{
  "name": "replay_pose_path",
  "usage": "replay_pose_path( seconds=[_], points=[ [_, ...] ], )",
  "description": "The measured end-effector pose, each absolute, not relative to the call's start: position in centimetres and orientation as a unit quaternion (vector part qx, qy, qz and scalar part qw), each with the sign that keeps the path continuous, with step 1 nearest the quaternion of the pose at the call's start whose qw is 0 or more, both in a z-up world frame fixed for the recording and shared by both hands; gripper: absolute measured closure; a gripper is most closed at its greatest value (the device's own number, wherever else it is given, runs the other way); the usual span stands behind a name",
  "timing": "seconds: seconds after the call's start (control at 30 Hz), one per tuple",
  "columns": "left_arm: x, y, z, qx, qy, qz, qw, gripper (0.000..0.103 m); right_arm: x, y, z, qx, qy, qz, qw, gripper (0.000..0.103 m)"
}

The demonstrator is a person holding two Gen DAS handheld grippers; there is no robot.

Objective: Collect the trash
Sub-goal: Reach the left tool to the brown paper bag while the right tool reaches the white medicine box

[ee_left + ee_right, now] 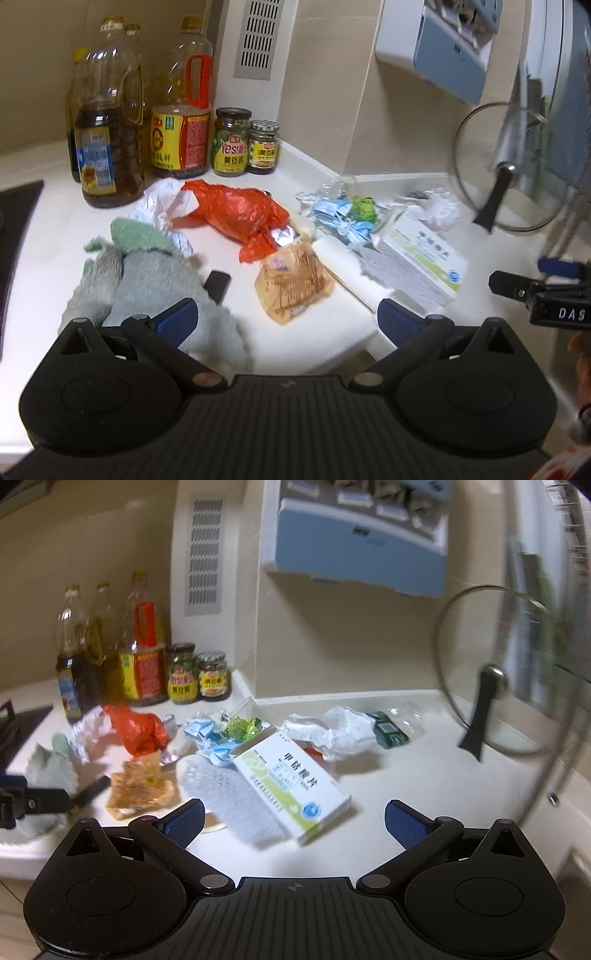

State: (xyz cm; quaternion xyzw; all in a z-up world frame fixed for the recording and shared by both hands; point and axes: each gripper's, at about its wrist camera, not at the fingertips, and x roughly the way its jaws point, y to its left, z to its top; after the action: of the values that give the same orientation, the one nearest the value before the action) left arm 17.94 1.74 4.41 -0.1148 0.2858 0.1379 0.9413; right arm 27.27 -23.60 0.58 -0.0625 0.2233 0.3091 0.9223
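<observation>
My left gripper (287, 319) is wide open and holds nothing. It hangs over the white counter (55, 236), just above a tan snack bag (293, 282) and a grey-green cloth (155, 280). My right gripper (294, 821) is wide open too, with nothing in it. Right in front of it lies a white and green medicine box (291, 779). The trash is spread out on the counter: an orange plastic bag (236, 212), crumpled white paper (340, 731) and blue face masks (341, 218). Oil bottles (110, 122) and two sauce jars (232, 142) stand at the back.
</observation>
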Motion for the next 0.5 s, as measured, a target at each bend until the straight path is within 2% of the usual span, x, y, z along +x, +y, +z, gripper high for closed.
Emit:
replay_pose_path(
  seconds=[0.4,0.5],
  points=[
    [24.1,0.6,2.5,-0.038,0.323,0.165,0.931,0.001,35.4,-21.1,-2.0,-0.163,0.213,0.403,0.875,0.001],
    [25.5,0.5,2.0,-0.028,0.333,0.155,0.930,0.008,36.2,-20.4,-2.3,-0.179,0.215,0.412,0.867,0.005]
  ],
)
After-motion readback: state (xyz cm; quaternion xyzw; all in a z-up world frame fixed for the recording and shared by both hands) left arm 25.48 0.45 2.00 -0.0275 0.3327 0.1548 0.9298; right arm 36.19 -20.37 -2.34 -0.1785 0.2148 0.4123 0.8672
